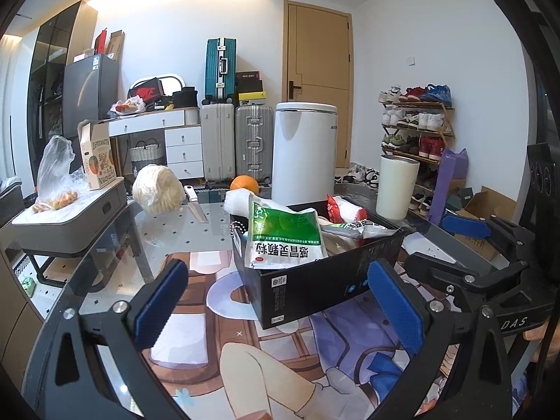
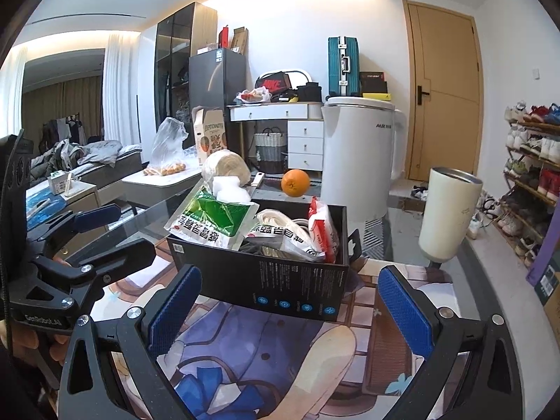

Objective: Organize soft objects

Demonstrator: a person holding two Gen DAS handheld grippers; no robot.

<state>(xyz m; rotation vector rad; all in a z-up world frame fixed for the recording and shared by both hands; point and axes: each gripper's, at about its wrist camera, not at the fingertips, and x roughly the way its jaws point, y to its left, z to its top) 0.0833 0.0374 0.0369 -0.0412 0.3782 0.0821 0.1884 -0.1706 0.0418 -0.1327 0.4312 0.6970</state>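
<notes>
Black box (image 2: 273,280) of soft packets sits centre frame, just ahead of the right gripper (image 2: 290,309) (fingers spread, empty); left gripper (image 1: 276,302) likewise open.

This was a lived-in home, a bedroom or studio flat. A bed (image 2: 101,161) with rumpled bedding stood at the left, a shoe rack (image 1: 418,129) full of sneakers lined the right wall, suitcases (image 1: 238,140) were stacked by a wooden door (image 1: 316,70), and a white drawer desk (image 2: 301,133) adjoined a small fridge (image 2: 210,80) and a glass-door wardrobe (image 2: 175,59).
</notes>
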